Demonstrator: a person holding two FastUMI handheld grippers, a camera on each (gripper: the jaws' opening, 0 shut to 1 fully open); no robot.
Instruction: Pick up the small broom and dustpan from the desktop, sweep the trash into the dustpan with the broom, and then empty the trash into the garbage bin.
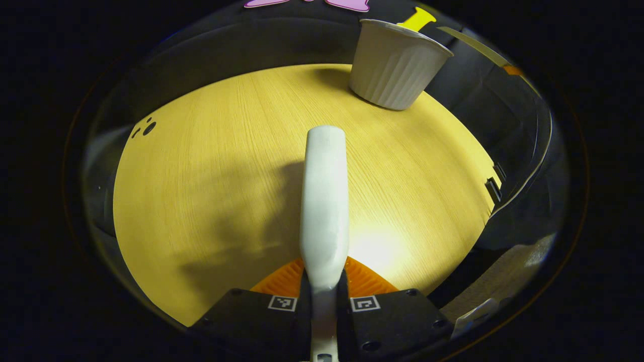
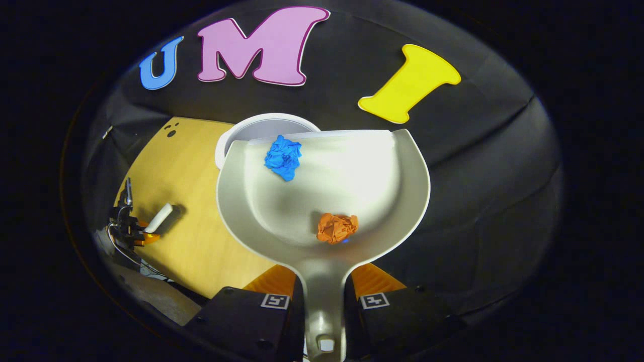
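My left gripper [image 1: 323, 294] is shut on the small white broom [image 1: 324, 201], which points forward low over the yellow wooden table [image 1: 211, 176]. The white ribbed garbage bin [image 1: 395, 65] stands at the far right of the table. My right gripper [image 2: 324, 296] is shut on the handle of the white dustpan [image 2: 347, 171], held in the air with its front lip over the bin's rim [image 2: 251, 128]. A blue paper wad [image 2: 283, 157] lies near the lip and an orange wad [image 2: 337, 228] near the handle. Far left, the left gripper [image 2: 133, 229] holds the broom [image 2: 158, 217].
The table's right edge [image 1: 483, 176] drops off to dark floor beside the bin. Small dark holes [image 1: 146, 128] mark the table's far left corner. Cables [image 2: 126, 251] hang by the left gripper at the table's near edge.
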